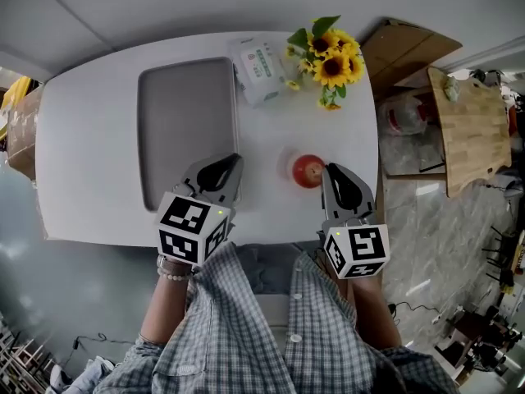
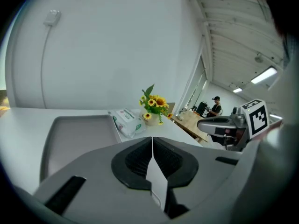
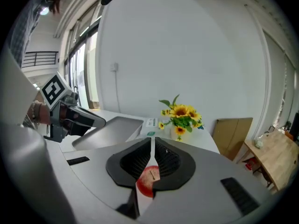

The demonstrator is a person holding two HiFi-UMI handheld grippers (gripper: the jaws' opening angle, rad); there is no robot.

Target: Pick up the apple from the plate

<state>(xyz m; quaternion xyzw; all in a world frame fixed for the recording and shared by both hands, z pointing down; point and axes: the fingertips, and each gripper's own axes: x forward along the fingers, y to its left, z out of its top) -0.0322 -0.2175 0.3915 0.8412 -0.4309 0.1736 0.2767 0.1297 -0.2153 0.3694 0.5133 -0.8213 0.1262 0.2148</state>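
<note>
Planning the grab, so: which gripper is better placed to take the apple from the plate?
Right. The right gripper sits close beside the apple, which shows just past its shut jaws; the left gripper is farther away, near the grey tray.

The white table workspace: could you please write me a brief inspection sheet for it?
Surface: white rounded table, mostly bare.
Job's things: red apple sits on a small pale plate, not gripped.
Clutter: grey rectangular tray, white wipes pack, sunflower bunch in a small vase.
Grippers: left gripper jaws together, empty, beside the tray's near corner; right gripper jaws together, empty, tips just right of the apple.
Cables: none on the table; thin cable on the wall.
Surroundings: wooden side table and cardboard sheet to the right; person far off.
</note>
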